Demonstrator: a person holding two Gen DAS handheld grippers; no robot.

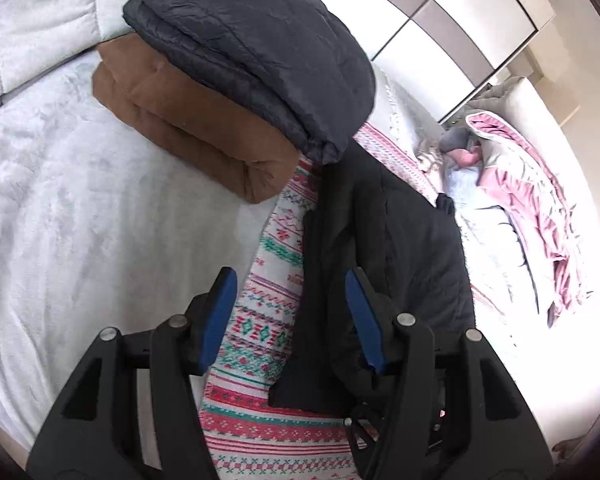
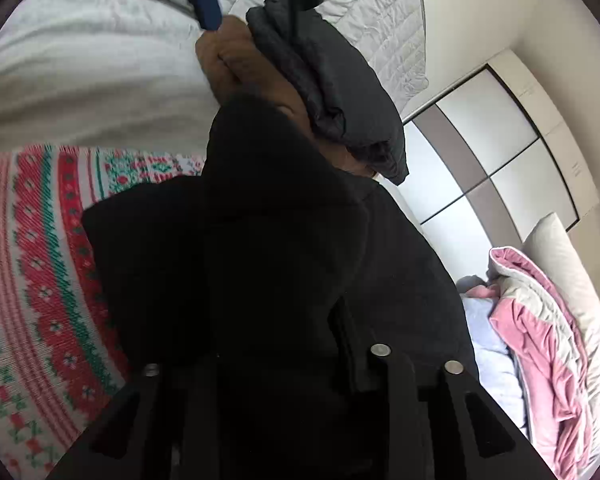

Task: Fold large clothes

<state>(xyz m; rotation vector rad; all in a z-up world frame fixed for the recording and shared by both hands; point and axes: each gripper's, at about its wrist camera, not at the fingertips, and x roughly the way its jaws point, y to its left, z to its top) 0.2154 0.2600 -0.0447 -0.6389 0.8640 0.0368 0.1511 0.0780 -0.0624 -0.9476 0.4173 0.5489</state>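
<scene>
L gripper (image 1: pixel 290 312) spread wide over black garment (image 1: pixel 384 232) (no writing legible); R gripper (image 2: pixel 284 360) buried in it, state can't tell.

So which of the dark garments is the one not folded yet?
The black coat lying loose on the patterned blanket, partly between the left gripper fingers. The dark quilted one is already folded, stacked on the brown garment.

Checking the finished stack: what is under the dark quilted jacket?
A folded brown garment lies under the dark quilted jacket, on the white bedcover. Anything beneath the brown one is hidden.
</scene>
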